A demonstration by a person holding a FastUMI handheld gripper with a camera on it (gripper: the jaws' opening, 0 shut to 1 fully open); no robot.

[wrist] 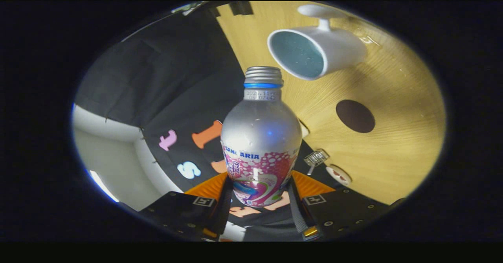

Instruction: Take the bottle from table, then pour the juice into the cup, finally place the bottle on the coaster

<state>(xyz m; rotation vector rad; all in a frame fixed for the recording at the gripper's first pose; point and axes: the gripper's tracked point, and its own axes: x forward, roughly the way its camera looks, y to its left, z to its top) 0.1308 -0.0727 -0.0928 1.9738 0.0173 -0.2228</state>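
Note:
My gripper (260, 194) is shut on a silver bottle (261, 137) with a pink patterned label and a blue ring under its threaded neck. Both fingers press the bottle's lower body, one on each side. The bottle is held tipped over sideways above the wooden table (397, 168), its open neck aimed toward the white cup (318, 50). The cup, with a pale blue inside and a handle, stands beyond the neck and a little to one side. A round dark brown coaster (355, 116) lies on the table between the cup and my fingers. No juice stream shows.
The black booth cloth (157, 90) hangs behind the bottle on the far side of the table edge. A small metal clip (315, 159) and a white round fitting (338, 175) sit at the table's edge close to my fingers.

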